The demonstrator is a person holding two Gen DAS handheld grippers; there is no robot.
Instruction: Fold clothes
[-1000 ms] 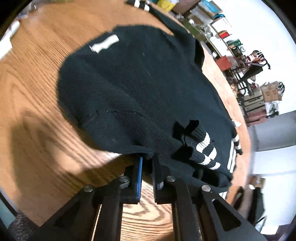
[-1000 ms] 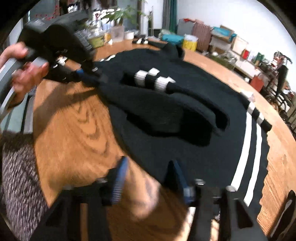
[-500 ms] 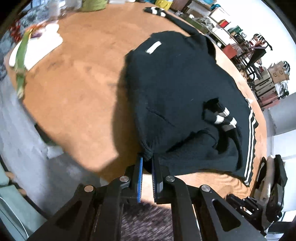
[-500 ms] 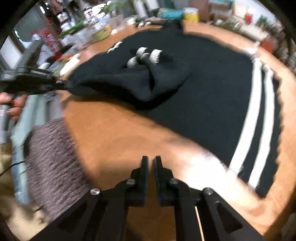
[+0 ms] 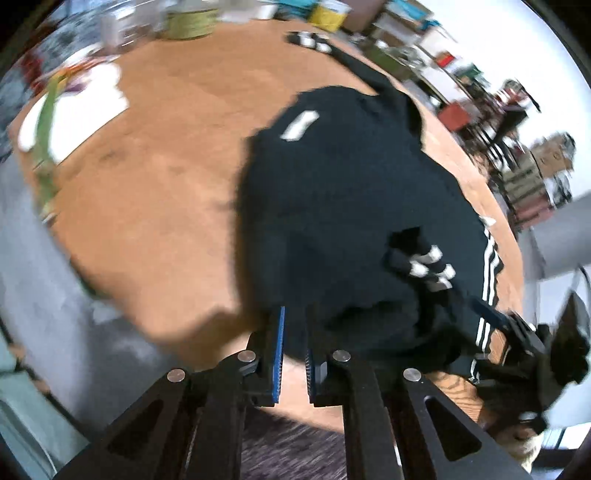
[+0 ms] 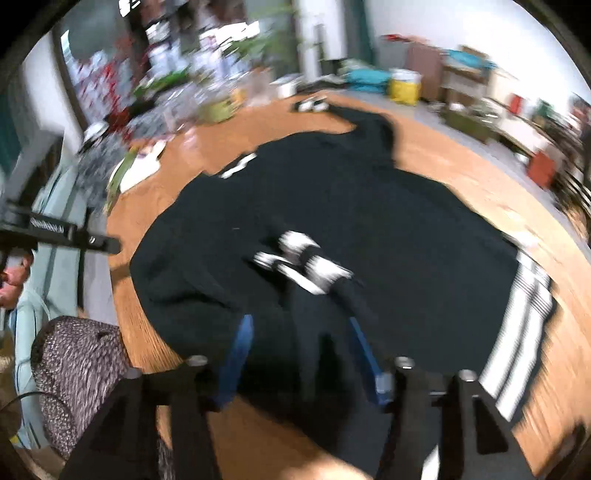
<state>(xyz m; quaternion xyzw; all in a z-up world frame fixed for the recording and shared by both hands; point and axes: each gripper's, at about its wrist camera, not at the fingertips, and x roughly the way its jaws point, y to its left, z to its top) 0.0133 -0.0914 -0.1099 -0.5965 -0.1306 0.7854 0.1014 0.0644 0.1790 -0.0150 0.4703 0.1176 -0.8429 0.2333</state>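
A black sweater (image 5: 351,206) with white stripes lies spread on the round wooden table (image 5: 166,166). One sleeve is folded across it, its striped cuff (image 5: 424,266) resting on the body. My left gripper (image 5: 294,332) is shut on the sweater's near left edge at the table rim. In the right wrist view the sweater (image 6: 351,206) fills the middle, with the cuff (image 6: 306,266) on top. My right gripper (image 6: 301,350) stands open, its blue-padded fingers straddling the near fold of the cloth. Both views are blurred.
A white cloth with a green stalk (image 5: 74,107) lies at the table's far left, and a green tub (image 5: 188,22) stands behind it. The other sleeve's cuff (image 5: 308,38) reaches the far edge. A person's speckled clothing (image 6: 77,369) is close to the near rim.
My right gripper has gone from shut over bare table to open over the sweater's near fold. The left gripper keeps its hold on the edge and has hardly moved.
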